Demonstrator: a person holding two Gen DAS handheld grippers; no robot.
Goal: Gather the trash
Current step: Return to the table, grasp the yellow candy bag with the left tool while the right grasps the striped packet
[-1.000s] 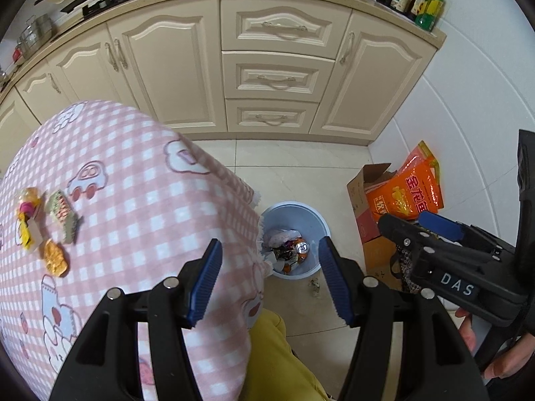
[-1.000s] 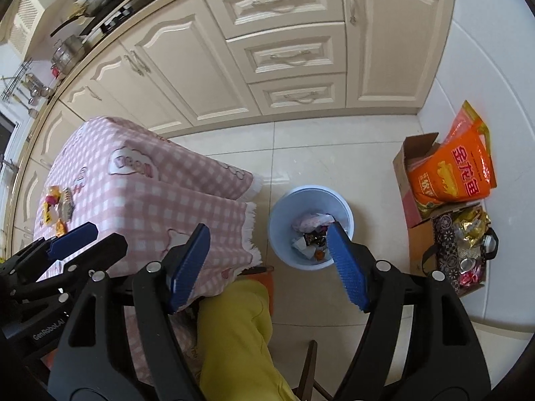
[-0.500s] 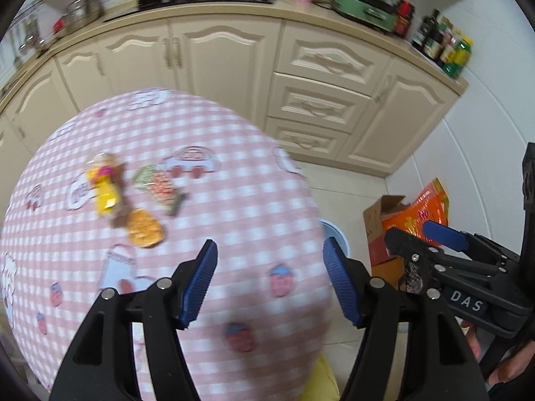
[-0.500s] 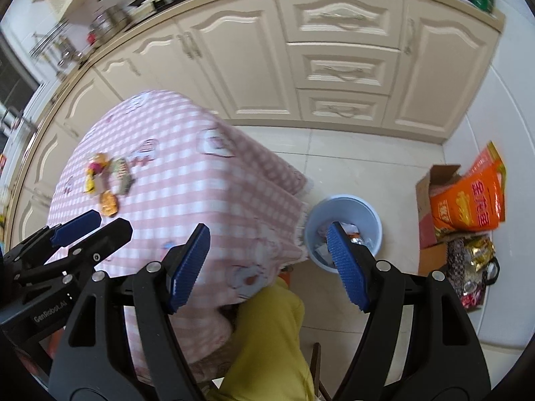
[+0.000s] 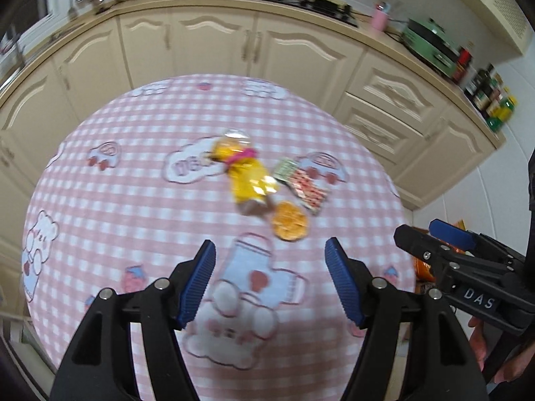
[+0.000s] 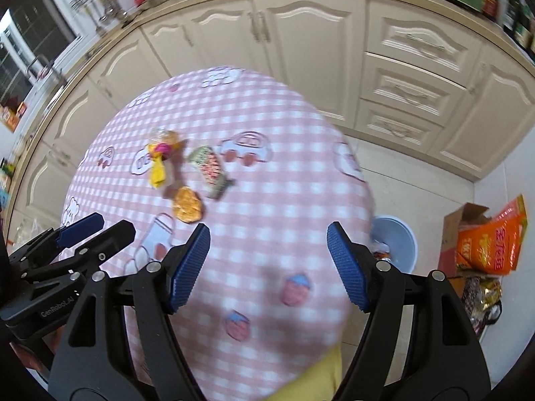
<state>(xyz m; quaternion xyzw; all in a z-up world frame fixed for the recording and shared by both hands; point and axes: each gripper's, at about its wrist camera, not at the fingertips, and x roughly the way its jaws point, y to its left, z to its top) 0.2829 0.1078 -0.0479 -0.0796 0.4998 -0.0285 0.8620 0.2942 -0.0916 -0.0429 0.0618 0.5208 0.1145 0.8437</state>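
Three pieces of trash lie together on the pink checked tablecloth (image 5: 117, 200): a yellow wrapper (image 5: 249, 180), a red and green snack packet (image 5: 302, 185) and a round orange wrapper (image 5: 289, 225). They also show in the right wrist view: the yellow wrapper (image 6: 158, 168), the packet (image 6: 210, 170), the orange wrapper (image 6: 188, 204). My left gripper (image 5: 269, 282) is open and empty, just short of the orange wrapper. My right gripper (image 6: 267, 265) is open and empty over the table's right part. The blue trash bin (image 6: 396, 242) stands on the floor right of the table.
Cream kitchen cabinets (image 5: 301, 56) run behind the table. A cardboard box with an orange bag (image 6: 491, 237) sits on the floor by the white wall. The right gripper's body (image 5: 468, 267) shows at the left wrist view's right edge.
Both grippers have swung from the bin on the floor up and left over the table. The trash items now lie ahead of the left gripper. Both stay open.
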